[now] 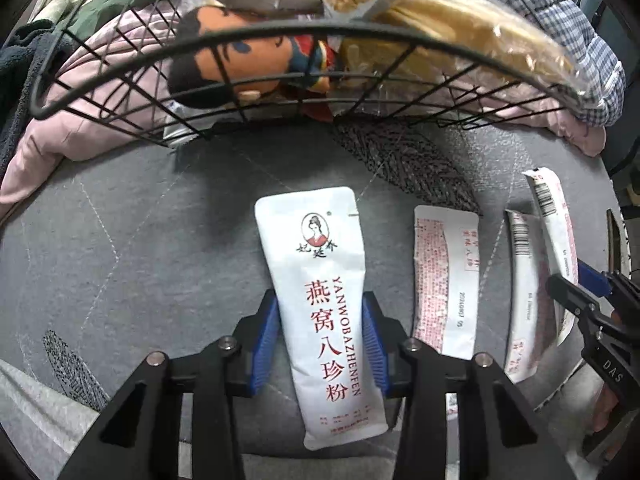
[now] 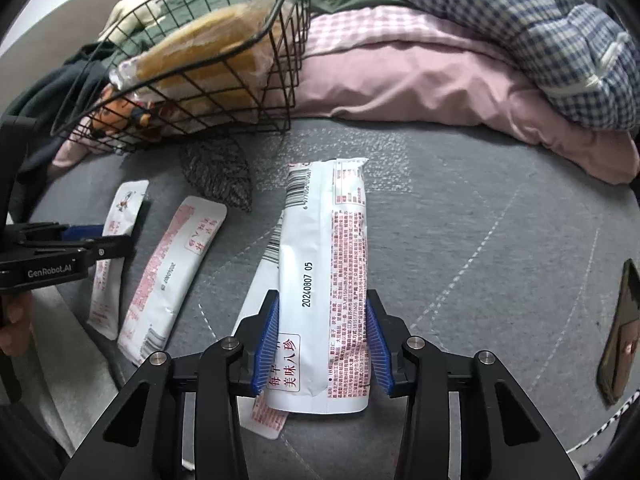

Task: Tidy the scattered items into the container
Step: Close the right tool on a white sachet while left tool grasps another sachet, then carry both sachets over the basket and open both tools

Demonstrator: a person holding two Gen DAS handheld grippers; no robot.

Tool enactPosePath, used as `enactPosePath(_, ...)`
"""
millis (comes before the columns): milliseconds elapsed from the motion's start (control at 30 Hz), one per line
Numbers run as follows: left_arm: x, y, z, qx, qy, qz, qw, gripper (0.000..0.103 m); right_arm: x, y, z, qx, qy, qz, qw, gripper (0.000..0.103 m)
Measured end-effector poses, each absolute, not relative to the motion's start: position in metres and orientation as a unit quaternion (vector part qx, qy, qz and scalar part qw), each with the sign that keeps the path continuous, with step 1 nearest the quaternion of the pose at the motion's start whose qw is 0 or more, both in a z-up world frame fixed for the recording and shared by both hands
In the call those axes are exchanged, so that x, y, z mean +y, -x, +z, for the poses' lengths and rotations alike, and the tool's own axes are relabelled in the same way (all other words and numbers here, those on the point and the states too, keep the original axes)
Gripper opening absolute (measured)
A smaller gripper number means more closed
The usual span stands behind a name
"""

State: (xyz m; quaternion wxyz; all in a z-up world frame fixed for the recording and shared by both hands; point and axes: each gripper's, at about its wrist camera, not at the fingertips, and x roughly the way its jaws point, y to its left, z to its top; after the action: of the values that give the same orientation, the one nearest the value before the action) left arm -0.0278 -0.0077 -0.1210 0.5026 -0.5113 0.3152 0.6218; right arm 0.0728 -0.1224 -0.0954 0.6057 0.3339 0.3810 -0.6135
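Note:
My left gripper (image 1: pixel 320 338) is shut on a white sachet with red characters (image 1: pixel 316 264), its blue pads pressing both long edges above the grey mat. The same gripper (image 2: pixel 108 236) and its sachet (image 2: pixel 120 208) show at the left of the right wrist view. My right gripper (image 2: pixel 322 340) is shut on a white sachet with a barcode (image 2: pixel 324 248), seen in the left wrist view too, gripper (image 1: pixel 576 282) and sachet (image 1: pixel 552 216). Another sachet (image 2: pixel 260 280) lies under it, and one more (image 2: pixel 172 276) lies flat between the grippers. The black wire basket (image 1: pixel 248 38) stands behind, holding a plush doll (image 1: pixel 236 60) and wrapped bread (image 1: pixel 460 20).
A pink quilt (image 2: pixel 420 76) and a blue checked blanket (image 2: pixel 520 32) are piled behind and right of the basket (image 2: pixel 280 92). A phone (image 2: pixel 620 328) lies at the mat's right edge. A person's hand (image 2: pixel 12 332) holds the left gripper. Dark clothing (image 1: pixel 20 68) sits at far left.

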Motion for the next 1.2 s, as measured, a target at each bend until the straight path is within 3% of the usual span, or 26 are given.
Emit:
enactPosePath(267, -0.014, 0.012, -0.074, 0.301, 0.494, 0.614, 0.538, 0.043, -0.101, -0.089, -0.066, 0.374, -0.323, -0.612, 0.618, 0.042)
enactPosePath(367, -0.052, 0.038, -0.029, 0.297, 0.484, 0.615, 0.547, 0.043, -0.092, -0.096, -0.054, 0.372, -0.314, -0.610, 0.625, 0.042)
enactPosePath(700, -0.048, 0.038, 0.002, 0.257, 0.466, 0.626, 0.570, 0.043, -0.080, -0.137, -0.001, 0.362, -0.269, -0.600, 0.661, 0.042)
enactPosePath(967, 0.004, 0.073, 0.052, 0.227, 0.423, 0.655, 0.583, 0.043, -0.121, -0.170, 0.051, 0.340, -0.232, -0.592, 0.693, 0.042)
enactPosePath(1200, 0.079, 0.121, 0.048, 0.236, 0.426, 0.670, 0.560, 0.043, -0.204, -0.193, 0.079, 0.310, -0.230, -0.592, 0.707, 0.042)
